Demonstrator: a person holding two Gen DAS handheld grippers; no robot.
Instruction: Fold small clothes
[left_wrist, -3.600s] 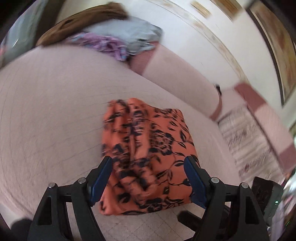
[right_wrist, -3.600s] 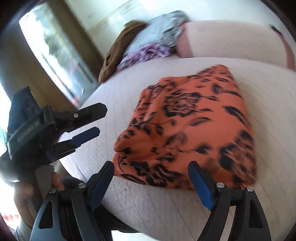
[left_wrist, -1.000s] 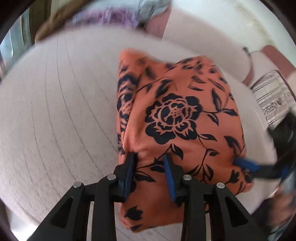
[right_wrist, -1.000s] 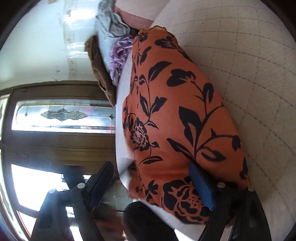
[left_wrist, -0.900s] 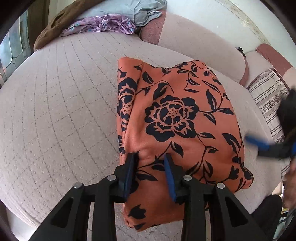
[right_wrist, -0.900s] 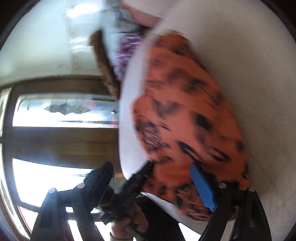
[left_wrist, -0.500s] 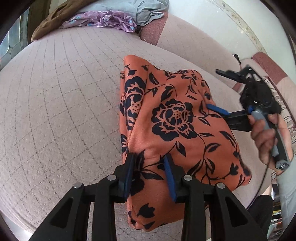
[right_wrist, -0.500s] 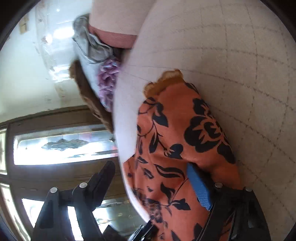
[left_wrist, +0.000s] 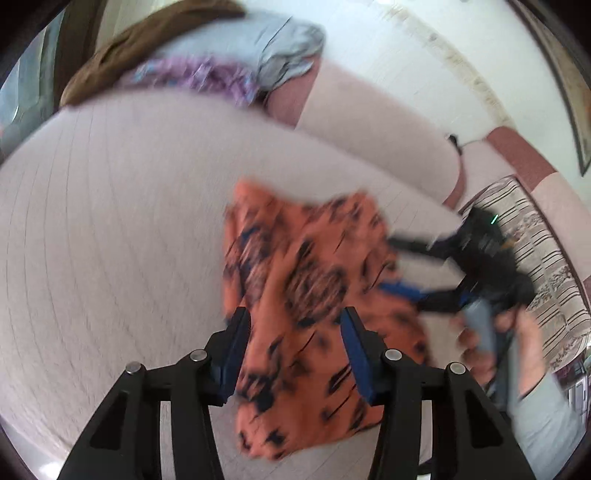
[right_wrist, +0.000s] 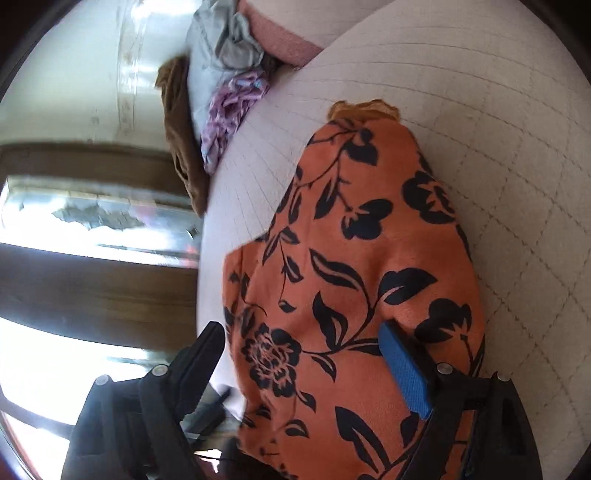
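Observation:
A folded orange garment with a black flower print (left_wrist: 306, 295) lies on the pale quilted cushion (left_wrist: 110, 229). My left gripper (left_wrist: 293, 326) hovers over its near edge, its jaws opening, the blue pads apart and clear of the fabric. In the left wrist view, a hand (left_wrist: 480, 343) holds my right gripper (left_wrist: 399, 266) at the cloth's right side. In the right wrist view, the right gripper (right_wrist: 301, 336) stands wide over the garment (right_wrist: 351, 258), its jaws opening a little. Its blue pad (right_wrist: 402, 365) lies against the fabric without pinching it.
A heap of brown, purple and grey clothes (left_wrist: 207, 70) lies at the far end of the cushion, against a pink bolster (left_wrist: 369, 133). A striped cushion (left_wrist: 539, 258) sits to the right. A dark wooden door with glass panes (right_wrist: 92, 221) stands beyond the seat's edge.
My left jaws, which pinched the garment's near edge, have spread and let it go, and the gripper has drawn back and up. The right gripper has shifted along the cloth's right side.

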